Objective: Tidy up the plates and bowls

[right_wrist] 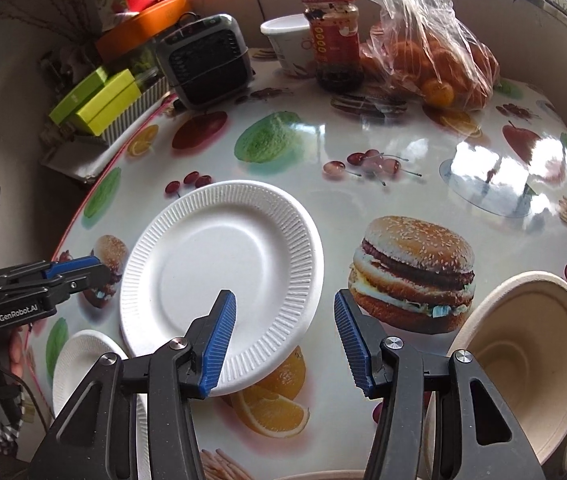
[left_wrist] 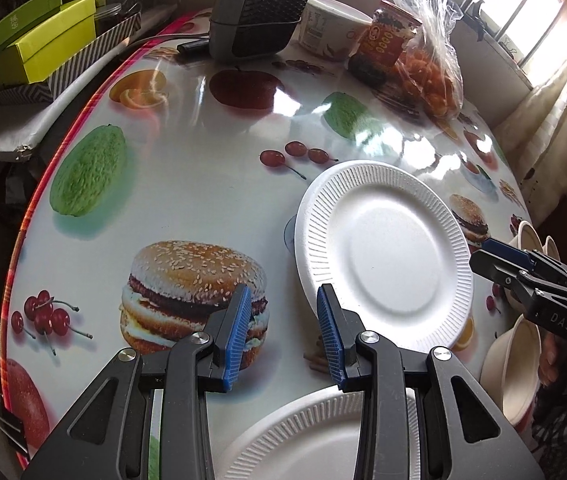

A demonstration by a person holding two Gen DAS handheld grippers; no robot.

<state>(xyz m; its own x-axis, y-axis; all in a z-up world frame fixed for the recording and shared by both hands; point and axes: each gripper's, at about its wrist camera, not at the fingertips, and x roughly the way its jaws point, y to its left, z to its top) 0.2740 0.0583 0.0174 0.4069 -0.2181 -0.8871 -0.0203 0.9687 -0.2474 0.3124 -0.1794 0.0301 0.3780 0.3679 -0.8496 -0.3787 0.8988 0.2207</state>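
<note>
Both grippers hover empty over the plates, fingers apart.
Bring your left gripper [left_wrist: 283, 332] onto the upper plate [left_wrist: 383, 256] rim; keep your right gripper [right_wrist: 285, 346] clear of the bowl [right_wrist: 531, 360].

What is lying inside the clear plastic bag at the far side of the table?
Inside the clear plastic bag small orange fruits are visible, piled together. How many there are cannot be told: the crinkled plastic and the red-labelled jar in front cover part of the pile.

Bright window [left_wrist: 539, 12] daylight, white glare on the glossy tablecloth [right_wrist: 483, 168], strong fisheye bending, dark corners.
</note>
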